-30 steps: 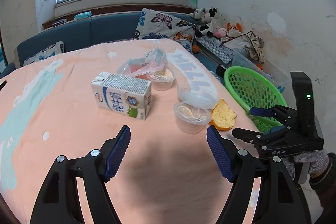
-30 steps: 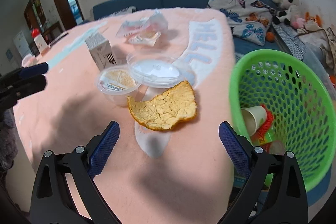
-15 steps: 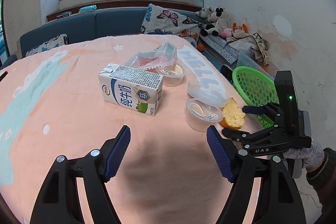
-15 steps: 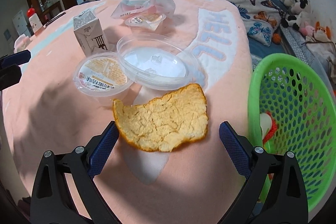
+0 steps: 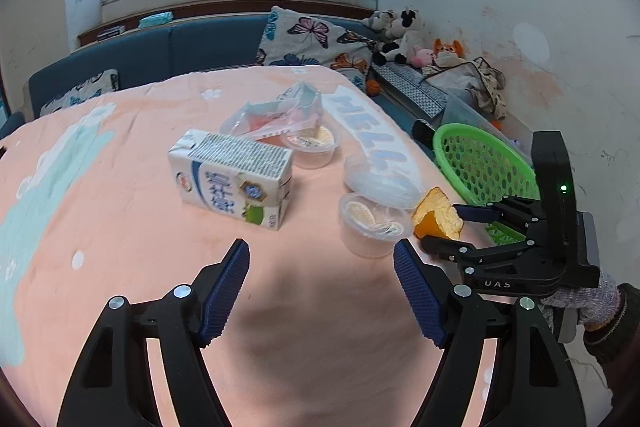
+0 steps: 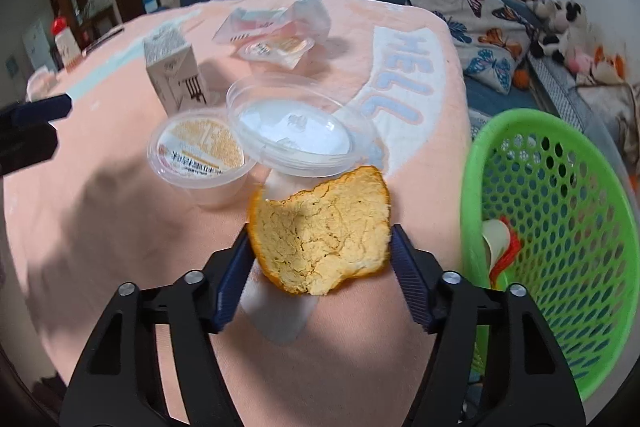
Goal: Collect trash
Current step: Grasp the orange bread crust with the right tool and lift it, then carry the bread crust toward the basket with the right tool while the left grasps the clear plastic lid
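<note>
An orange peel (image 6: 320, 235) lies on the peach tablecloth, and my right gripper (image 6: 320, 263) has a finger against each side of it. The peel also shows in the left wrist view (image 5: 438, 213), between the right gripper's fingers (image 5: 472, 213). My left gripper (image 5: 322, 291) is open and empty above the cloth, short of a milk carton (image 5: 232, 179) and a plastic cup (image 5: 372, 223). A green basket (image 6: 560, 227) stands to the right of the table and holds a paper cup and red scraps.
A clear lid (image 6: 296, 129), a second sealed cup (image 6: 276, 49) and a crumpled plastic wrapper (image 6: 276, 17) lie further back on the table (image 5: 120, 227). A blue sofa with butterfly cushions (image 5: 308, 39) and soft toys runs behind.
My right gripper moved forward and narrowed around the orange peel, which now sits between its fingers. My left gripper shifted slightly and stays open.
</note>
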`<state>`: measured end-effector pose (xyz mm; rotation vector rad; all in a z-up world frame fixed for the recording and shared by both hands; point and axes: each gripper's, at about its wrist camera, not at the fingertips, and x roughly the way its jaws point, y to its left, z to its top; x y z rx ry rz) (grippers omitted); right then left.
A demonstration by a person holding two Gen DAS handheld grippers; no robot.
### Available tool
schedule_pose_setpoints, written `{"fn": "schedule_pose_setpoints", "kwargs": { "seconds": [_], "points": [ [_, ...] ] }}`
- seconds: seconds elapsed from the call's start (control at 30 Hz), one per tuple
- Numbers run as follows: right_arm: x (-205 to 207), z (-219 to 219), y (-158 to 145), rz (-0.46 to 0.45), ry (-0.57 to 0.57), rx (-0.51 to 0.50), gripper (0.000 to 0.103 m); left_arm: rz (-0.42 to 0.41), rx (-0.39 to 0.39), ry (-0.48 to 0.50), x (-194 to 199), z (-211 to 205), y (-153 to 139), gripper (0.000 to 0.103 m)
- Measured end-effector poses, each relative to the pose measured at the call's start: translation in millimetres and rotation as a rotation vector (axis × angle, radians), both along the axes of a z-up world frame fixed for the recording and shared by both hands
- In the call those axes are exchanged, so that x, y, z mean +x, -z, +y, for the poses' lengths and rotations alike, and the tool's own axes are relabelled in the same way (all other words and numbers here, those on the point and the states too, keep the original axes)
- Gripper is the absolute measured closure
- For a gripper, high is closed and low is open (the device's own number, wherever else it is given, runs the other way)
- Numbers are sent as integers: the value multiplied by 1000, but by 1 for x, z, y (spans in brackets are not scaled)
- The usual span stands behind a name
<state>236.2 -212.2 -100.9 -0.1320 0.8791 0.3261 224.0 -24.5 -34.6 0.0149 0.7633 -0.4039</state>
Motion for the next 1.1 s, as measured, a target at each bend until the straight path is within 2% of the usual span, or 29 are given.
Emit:
{"fn": "schedule_pose_setpoints", "kwargs": {
  "seconds": [0.3,0.43,0.67,0.73,1.1],
  "points": [
    [-16,-15,-9,-5,20,29,44,21,18,109,26,-31,-7,31],
    [-28,-22,-16,-23,23,37,44,26,64,166,39,-50,-6,27],
    [-44,-41,-29,-51,51,51,44,26,166,324,55,-89,-5,19],
    [-47,-46,-31,-56,60,53,44,32,191,344,63,-97,-2,19],
    [-60,-73,-40,-77,107,69,44,120,214,428,100,-113,19,18]
  ]
}}
